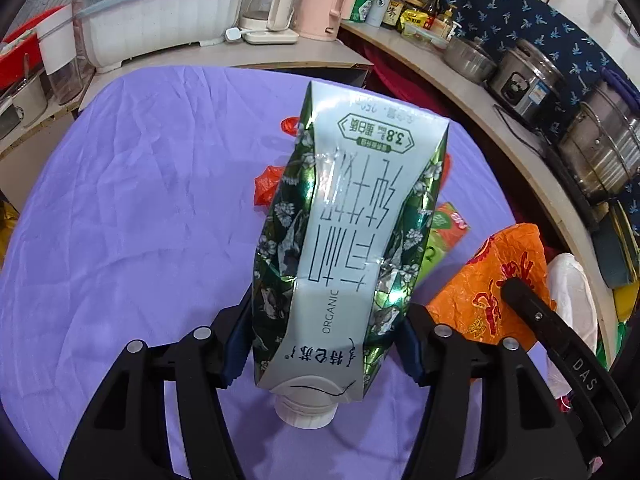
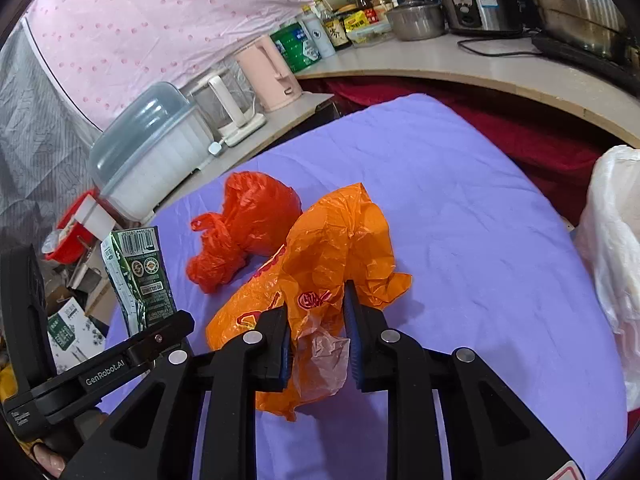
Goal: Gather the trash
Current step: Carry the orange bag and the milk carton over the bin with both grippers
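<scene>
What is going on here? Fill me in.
A person is clearing trash off a purple-covered table with two handheld grippers. The left gripper holds a crushed milk carton between its jaws, cap end nearest the camera. The right gripper has its jaws closed on an orange bag. A red bag lies on the cloth just behind it, not picked up. A white bag sits at the table's right edge.
</scene>
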Demonstrator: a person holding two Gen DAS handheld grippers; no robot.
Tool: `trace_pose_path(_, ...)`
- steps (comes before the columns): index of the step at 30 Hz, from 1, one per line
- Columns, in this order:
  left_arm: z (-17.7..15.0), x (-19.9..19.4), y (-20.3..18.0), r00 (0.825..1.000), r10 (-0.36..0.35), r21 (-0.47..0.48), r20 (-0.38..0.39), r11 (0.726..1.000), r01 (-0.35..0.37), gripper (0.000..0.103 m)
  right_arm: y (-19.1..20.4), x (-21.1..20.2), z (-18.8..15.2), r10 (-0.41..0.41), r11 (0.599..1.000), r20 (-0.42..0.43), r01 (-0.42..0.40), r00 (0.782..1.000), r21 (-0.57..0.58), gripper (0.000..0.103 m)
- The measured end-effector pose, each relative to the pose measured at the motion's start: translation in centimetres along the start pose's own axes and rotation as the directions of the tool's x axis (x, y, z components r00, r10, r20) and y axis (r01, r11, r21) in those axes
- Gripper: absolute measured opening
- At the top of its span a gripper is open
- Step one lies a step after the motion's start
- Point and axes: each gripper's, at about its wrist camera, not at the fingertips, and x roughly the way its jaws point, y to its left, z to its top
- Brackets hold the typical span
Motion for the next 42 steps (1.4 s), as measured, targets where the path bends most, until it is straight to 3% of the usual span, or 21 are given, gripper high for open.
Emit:
trace_pose_path(17,-4.8,-8.4,-7.6,0.994,-0.085,0.129,0.069,0.989,0.075,0.057,-3.4,-12.5,-1.9,-0.048,0.998,0.155,0.041,0.987,0.048,0.021)
trace_pose_path(42,-10.4,-9.8,-21.0,0.978,-0.210,0.344,0.000,0.918,0.197,0.057,-15.2,-22.6,-5.0,-0.203,0.959,0.255,0.140,0.945,0.245,0.021)
